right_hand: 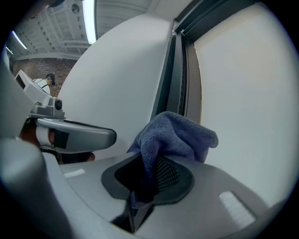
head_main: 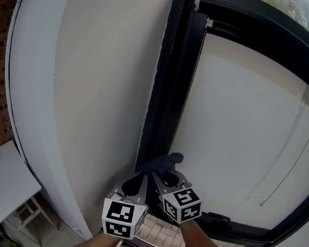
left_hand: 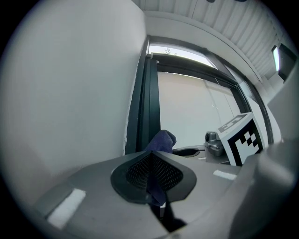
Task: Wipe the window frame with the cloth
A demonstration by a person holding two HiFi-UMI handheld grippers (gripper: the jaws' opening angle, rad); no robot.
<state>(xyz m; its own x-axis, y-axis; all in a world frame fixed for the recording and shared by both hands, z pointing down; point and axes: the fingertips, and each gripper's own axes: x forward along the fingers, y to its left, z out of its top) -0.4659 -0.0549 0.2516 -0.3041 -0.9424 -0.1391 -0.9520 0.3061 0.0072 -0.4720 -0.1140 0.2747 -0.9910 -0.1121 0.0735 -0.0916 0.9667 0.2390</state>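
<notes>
**Both grippers pinch the cloth at the foot of the window frame**

In the head view a white wall (head_main: 104, 90) fills the left side, from 9 round to 12 o'clock. At 6 o'clock the left gripper (head_main: 143, 176) points up toward the dark window frame (head_main: 164, 94), whose upright runs from 12 o'clock down to the centre. The left gripper's fingers (left_hand: 138, 170) are narrow, clamped on a strip of the dark blue cloth (head_main: 166, 161). In the left gripper view the cloth rises out of that pinch at the centre.

The cloth sits bunched at the lower end of the frame's upright, just below the middle of the head view. Whether it touches the frame cannot be told. Just beside the left gripper, toward 5 o'clock, the right gripper (head_main: 159, 174) has its fingers (right_hand: 170, 175) closed on the same cloth. In the right gripper view the cloth folds over their tips. From 1 to 4 o'clock lies the pale pane (head_main: 238, 126).
</notes>
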